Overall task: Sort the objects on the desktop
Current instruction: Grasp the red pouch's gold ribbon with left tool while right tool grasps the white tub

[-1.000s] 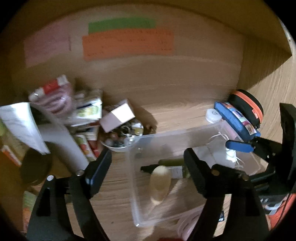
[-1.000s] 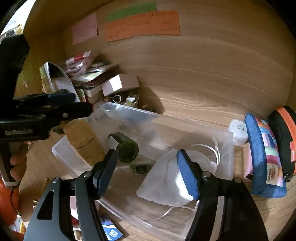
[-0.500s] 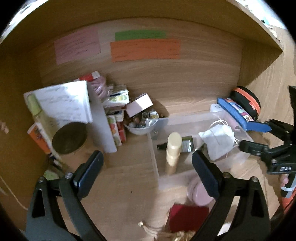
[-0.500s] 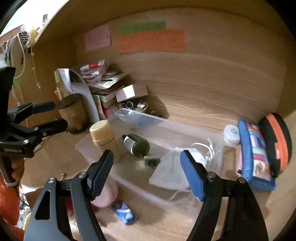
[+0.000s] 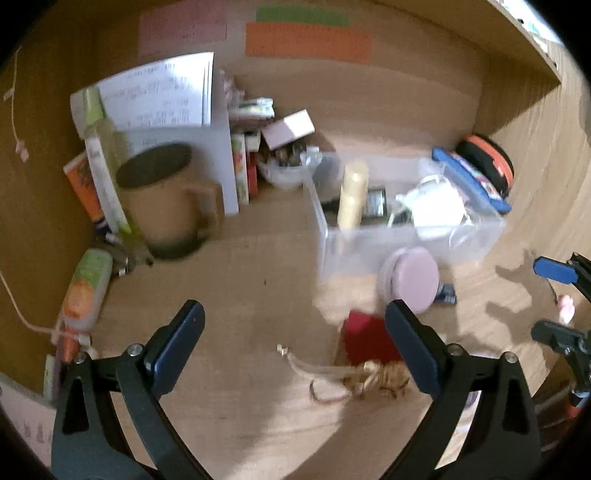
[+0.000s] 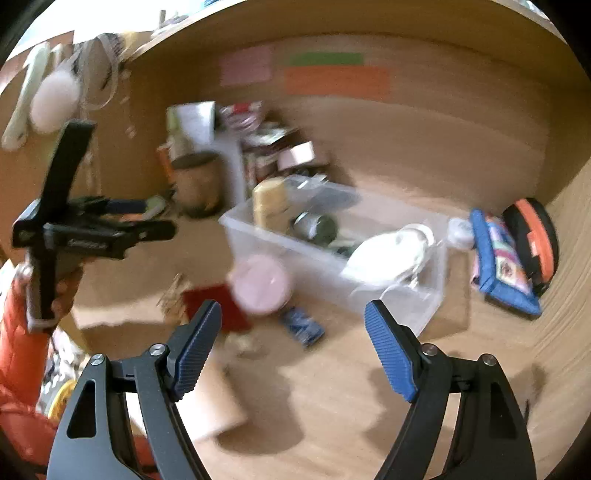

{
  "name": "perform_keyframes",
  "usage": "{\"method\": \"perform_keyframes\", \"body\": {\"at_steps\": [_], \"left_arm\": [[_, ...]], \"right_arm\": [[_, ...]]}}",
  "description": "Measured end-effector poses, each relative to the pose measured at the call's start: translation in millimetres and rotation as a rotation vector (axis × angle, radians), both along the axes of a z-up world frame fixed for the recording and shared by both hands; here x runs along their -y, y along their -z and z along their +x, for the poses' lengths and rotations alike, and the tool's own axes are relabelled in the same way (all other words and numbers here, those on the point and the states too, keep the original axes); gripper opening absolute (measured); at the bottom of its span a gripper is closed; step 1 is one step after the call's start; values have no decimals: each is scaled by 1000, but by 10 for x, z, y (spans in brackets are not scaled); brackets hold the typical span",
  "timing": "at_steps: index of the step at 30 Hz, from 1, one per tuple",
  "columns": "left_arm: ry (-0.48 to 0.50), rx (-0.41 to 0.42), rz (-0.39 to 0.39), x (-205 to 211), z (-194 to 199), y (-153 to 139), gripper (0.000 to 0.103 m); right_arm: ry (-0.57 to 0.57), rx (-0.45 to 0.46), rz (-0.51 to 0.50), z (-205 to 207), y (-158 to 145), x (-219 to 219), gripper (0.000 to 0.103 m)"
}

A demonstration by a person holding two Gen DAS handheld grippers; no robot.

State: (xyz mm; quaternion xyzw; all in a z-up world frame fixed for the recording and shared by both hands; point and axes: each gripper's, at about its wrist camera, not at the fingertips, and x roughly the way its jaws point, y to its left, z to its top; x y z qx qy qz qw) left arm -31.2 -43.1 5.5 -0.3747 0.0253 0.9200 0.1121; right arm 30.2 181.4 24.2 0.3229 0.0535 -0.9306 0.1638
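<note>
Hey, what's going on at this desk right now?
A person is sorting desk clutter with two handheld grippers. The left gripper and right gripper are both open and empty, above the desk. The clear bin already holds a cream bottle and a white mask; a pink round case leans outside.

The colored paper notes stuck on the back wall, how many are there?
3. The pink note is on the left, the green note sits to its right, and the orange note is right under the green one. No others show.
</note>
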Motion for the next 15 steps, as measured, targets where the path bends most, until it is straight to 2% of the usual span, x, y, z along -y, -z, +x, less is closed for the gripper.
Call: {"method": "perform_keyframes", "body": {"at_steps": [5,10,15], "left_arm": [[5,42,19,44,111,169,99],[5,90,27,100,174,325,99],[43,141,55,58,223,425,99]], "right_arm": [[-97,58,-25,185,167,212,77],[-173,120,30,173,429,479,77],[-191,174,79,91,665,604,77]]}}
